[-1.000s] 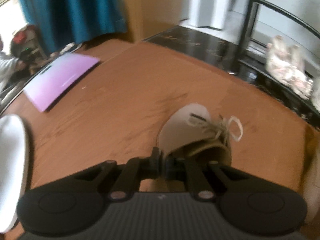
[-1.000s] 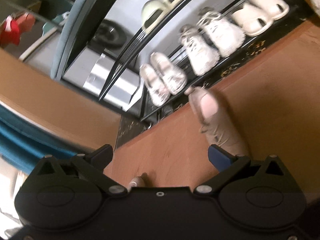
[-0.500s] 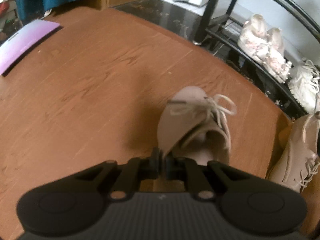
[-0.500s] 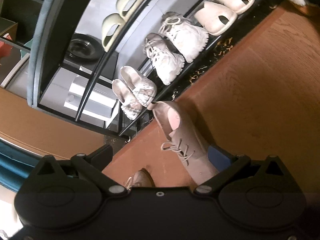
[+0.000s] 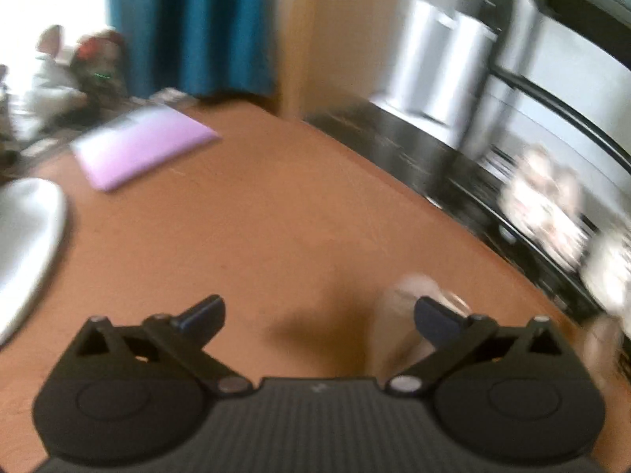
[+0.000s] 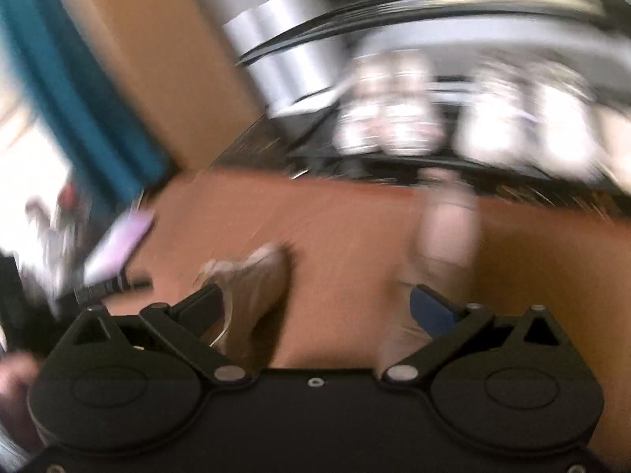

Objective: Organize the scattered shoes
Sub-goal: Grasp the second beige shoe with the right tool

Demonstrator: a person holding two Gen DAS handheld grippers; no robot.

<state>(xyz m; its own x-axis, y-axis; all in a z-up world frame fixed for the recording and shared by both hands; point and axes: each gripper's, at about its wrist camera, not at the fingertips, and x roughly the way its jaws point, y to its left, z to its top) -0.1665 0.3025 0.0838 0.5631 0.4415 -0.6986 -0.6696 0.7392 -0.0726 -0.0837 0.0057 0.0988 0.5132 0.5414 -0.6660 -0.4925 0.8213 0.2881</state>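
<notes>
Both views are motion-blurred. My left gripper is open and empty over the brown wooden floor. A beige lace-up shoe lies blurred by its right finger. In the right wrist view my right gripper is open and empty. Two beige lace-up shoes lie on the floor: one by the left finger, the other by the right finger, toe toward the black shoe rack.
The rack holds white shoes on its low shelf at the right. A purple flat object lies on the floor at the far left, a white rounded object at the left edge. A teal curtain hangs behind.
My left gripper has opened and let go of the beige shoe, which now lies on the floor. Both cameras have swung, blurring the views. The right gripper stays open.
</notes>
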